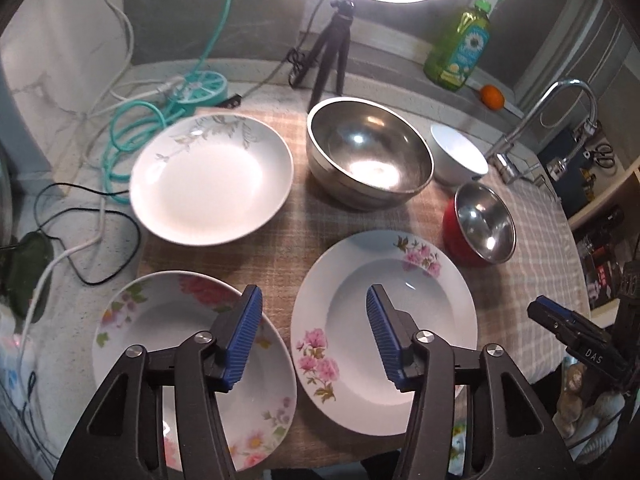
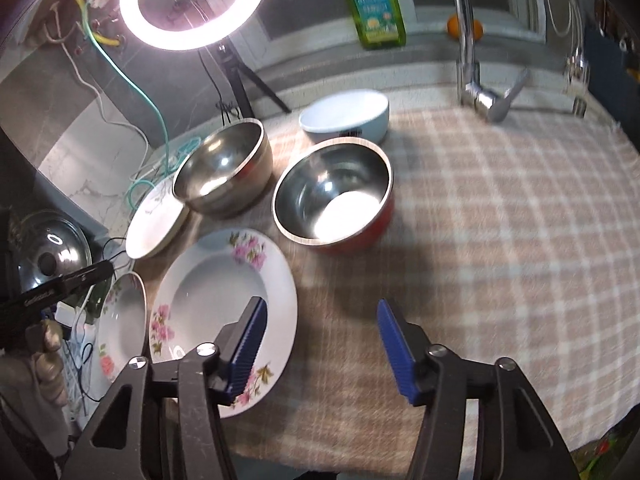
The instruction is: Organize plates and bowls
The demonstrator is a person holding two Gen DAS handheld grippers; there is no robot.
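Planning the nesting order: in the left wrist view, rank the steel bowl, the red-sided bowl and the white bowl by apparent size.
1. steel bowl, clearly largest.
2. red-sided bowl and white bowl: they look alike, and the white one sits farther back, so I won't rank them.

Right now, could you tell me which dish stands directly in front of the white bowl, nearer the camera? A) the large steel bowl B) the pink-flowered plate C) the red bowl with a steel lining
C: the red bowl stands just before the white bowl.
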